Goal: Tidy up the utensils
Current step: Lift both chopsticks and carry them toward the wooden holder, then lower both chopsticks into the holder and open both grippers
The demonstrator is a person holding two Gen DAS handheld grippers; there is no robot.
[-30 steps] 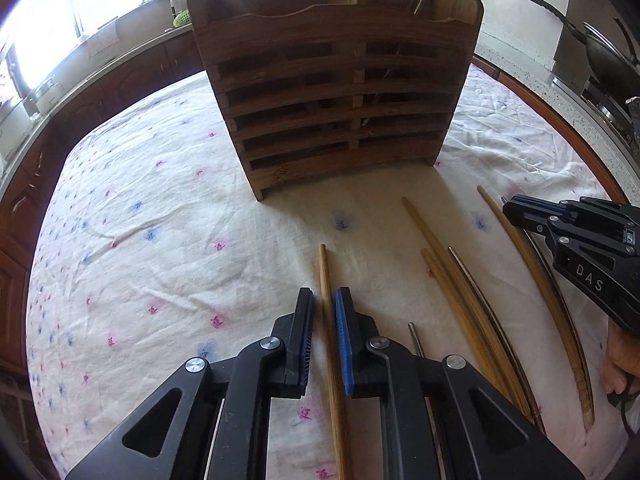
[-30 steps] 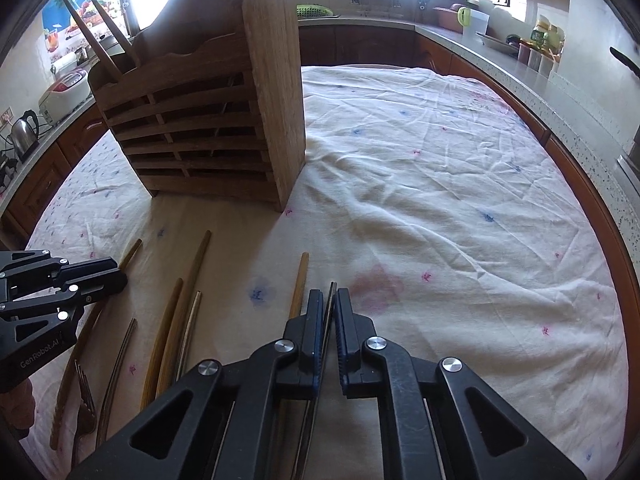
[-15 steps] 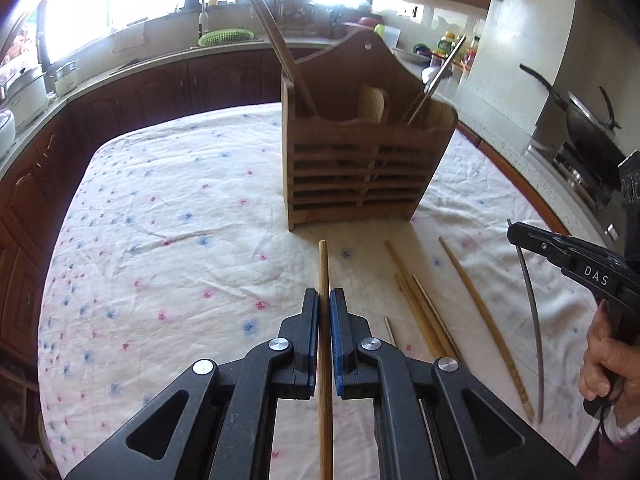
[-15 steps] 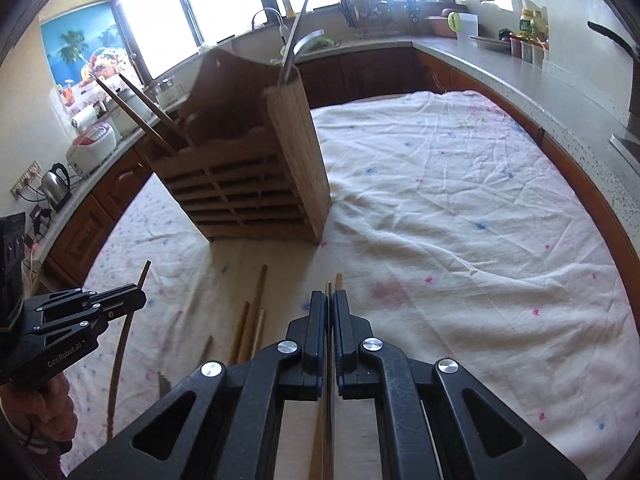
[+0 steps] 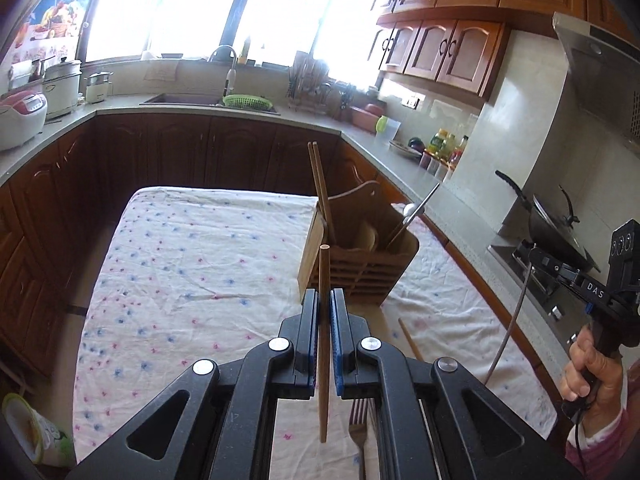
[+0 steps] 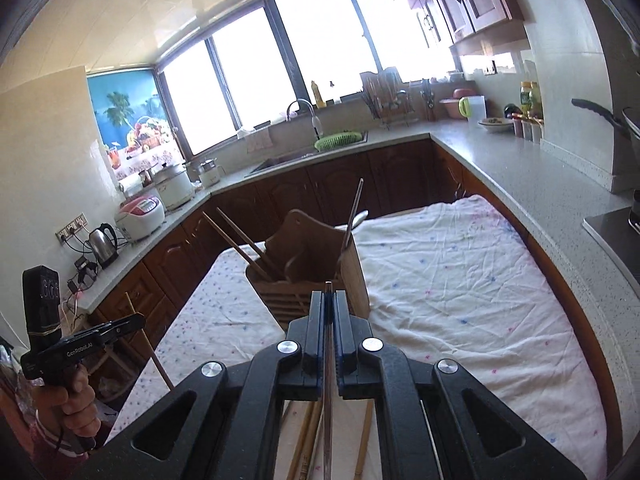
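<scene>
My left gripper (image 5: 324, 300) is shut on a wooden chopstick (image 5: 323, 344), held in the air and pointing at the slatted wooden utensil holder (image 5: 360, 272). My right gripper (image 6: 328, 300) is shut on a thin metal chopstick (image 6: 328, 380), also lifted, with the utensil holder (image 6: 304, 284) just beyond its tip. Each gripper shows in the other's view: the right gripper (image 5: 538, 260) with the metal chopstick (image 5: 512, 320) hanging from it, and the left gripper (image 6: 132, 322) with its wooden chopstick (image 6: 158, 356). The holder has two wooden chopsticks (image 5: 320, 184) and a metal utensil (image 5: 418, 208) standing in it.
A fork (image 5: 358, 420) and a loose wooden chopstick (image 5: 410, 344) lie on the flowered tablecloth (image 5: 192, 264) below me. More chopsticks (image 6: 308, 436) lie under the right gripper. Dark cabinets and a grey counter (image 6: 520, 168) ring the table; a wok (image 5: 556, 224) sits at the right.
Both grippers closed on their chopsticks and rose well above the table, lifting them off the cloth. The holder now looks smaller and farther below.
</scene>
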